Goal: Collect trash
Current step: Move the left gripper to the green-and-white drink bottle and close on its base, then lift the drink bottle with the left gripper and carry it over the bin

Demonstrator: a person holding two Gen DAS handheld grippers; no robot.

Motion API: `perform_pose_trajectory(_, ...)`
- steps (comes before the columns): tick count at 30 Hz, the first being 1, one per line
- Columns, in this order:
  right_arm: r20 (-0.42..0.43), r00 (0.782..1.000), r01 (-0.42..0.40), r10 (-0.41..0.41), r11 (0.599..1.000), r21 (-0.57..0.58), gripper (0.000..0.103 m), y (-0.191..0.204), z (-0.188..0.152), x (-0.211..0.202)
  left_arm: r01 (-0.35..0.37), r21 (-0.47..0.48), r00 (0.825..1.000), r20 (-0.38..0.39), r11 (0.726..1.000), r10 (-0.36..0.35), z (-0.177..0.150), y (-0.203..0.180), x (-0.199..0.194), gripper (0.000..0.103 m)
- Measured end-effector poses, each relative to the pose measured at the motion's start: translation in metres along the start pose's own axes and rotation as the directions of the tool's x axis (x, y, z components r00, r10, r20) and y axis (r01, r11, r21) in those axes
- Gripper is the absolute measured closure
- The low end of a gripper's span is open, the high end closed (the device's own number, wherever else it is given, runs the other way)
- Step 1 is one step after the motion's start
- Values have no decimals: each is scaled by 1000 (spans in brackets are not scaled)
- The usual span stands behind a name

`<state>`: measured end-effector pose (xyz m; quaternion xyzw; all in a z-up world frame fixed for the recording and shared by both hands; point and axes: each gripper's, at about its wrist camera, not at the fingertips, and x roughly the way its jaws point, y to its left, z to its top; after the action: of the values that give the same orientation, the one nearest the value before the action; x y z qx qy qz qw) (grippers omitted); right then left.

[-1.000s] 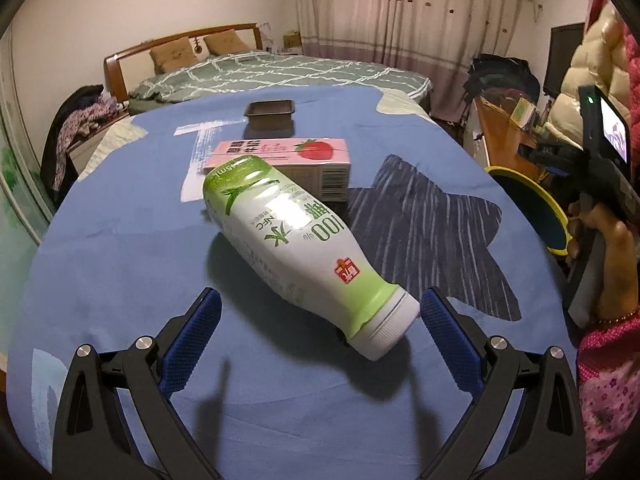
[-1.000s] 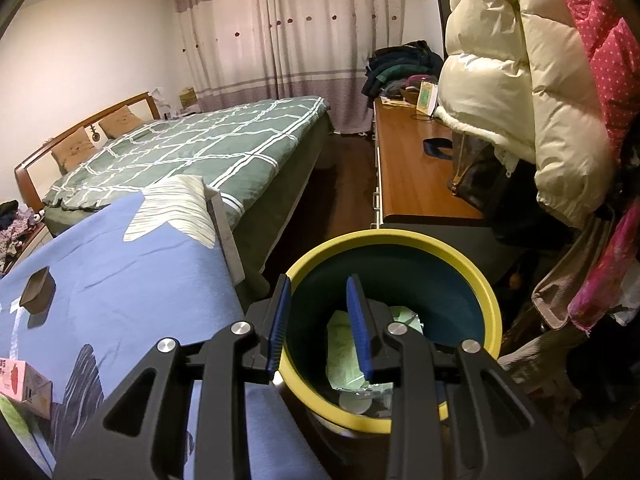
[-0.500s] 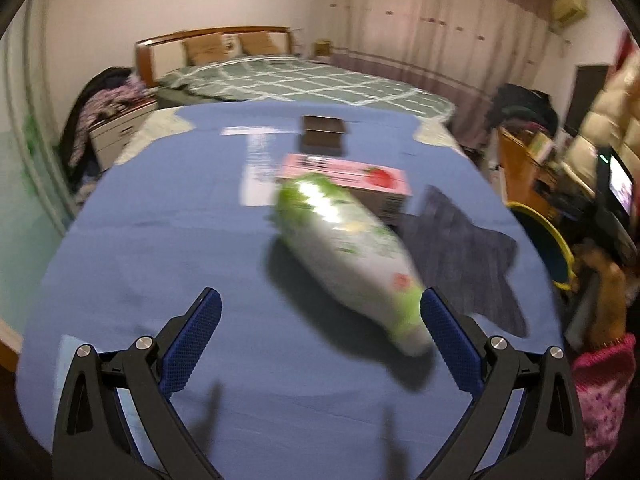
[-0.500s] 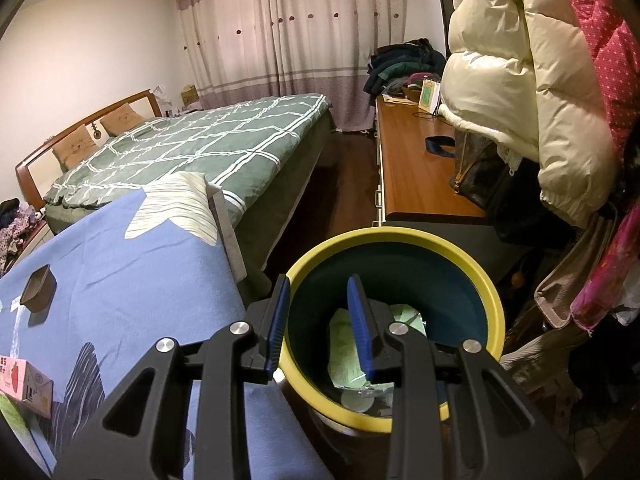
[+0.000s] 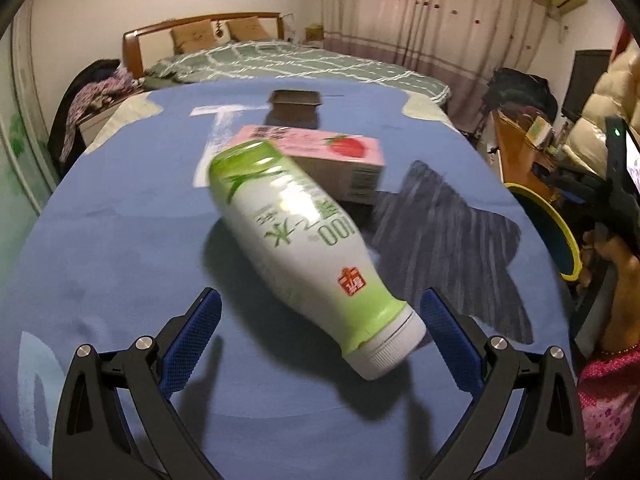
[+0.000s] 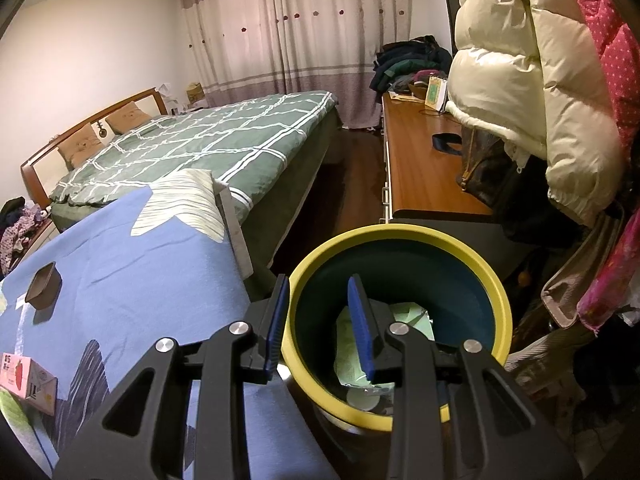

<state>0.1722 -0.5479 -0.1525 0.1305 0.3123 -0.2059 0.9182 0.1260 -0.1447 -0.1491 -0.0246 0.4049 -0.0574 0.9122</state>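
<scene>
- Swinging back toward the bottle [image 5: 304,236] after veering off half a second ago, the left gripper [image 5: 320,344] stands wide open, cap end between its pads; a grasp looks close. Bottle lies on the blue cloth [image 5: 120,248], against the pink carton [image 5: 320,152].
- Right wrist alone shows the bin [image 6: 496,292] holding trash; the right gripper [image 6: 320,320] hasn't moved, fingers straddling the yellow rim, whether clamped I cannot tell.

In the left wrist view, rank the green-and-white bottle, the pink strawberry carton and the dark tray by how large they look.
1. green-and-white bottle, though it is nearest the camera
2. pink strawberry carton
3. dark tray, farthest away
</scene>
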Motion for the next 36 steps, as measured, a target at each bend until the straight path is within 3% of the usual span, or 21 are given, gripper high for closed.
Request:
perform_pose_trajectory(7,-1,1000,0,0,1000,0,71,0,0,0,-96,-66,995,-17,993,95,-6,54,-13,5)
perform_pose_trajectory(12,-2,1000,3,-3,1000,0,71,-2,-1,-1,-44,-64,999,-24,997,43,-10,55,-9,5)
perform_pose_trajectory(15,-5,1000,1,-1,1000,1,71,-2,-1,0,-22,-55,999,-31,998,20,-10,49,-3,21)
perform_pose_trajectory(19,-6,1000,-1,1,1000,-3,71,0,-1,1,-29,-58,999,-33,998,27,-8,47,0,29)
perform_pose_trajectory(26,-7,1000,-6,6,1000,-3,71,1,-1,1,0,-31,999,-32,1000,-1,-9,44,2,62)
perform_pose_trajectory(31,-7,1000,-6,6,1000,-3,71,2,-1,1,-8,21,1000,-3,1000,8,-8,42,-9,62)
perform_pose_trajectory(36,-7,1000,-5,5,1000,-4,71,3,-1,1,-30,67,994,110,997,22,7,44,-38,62)
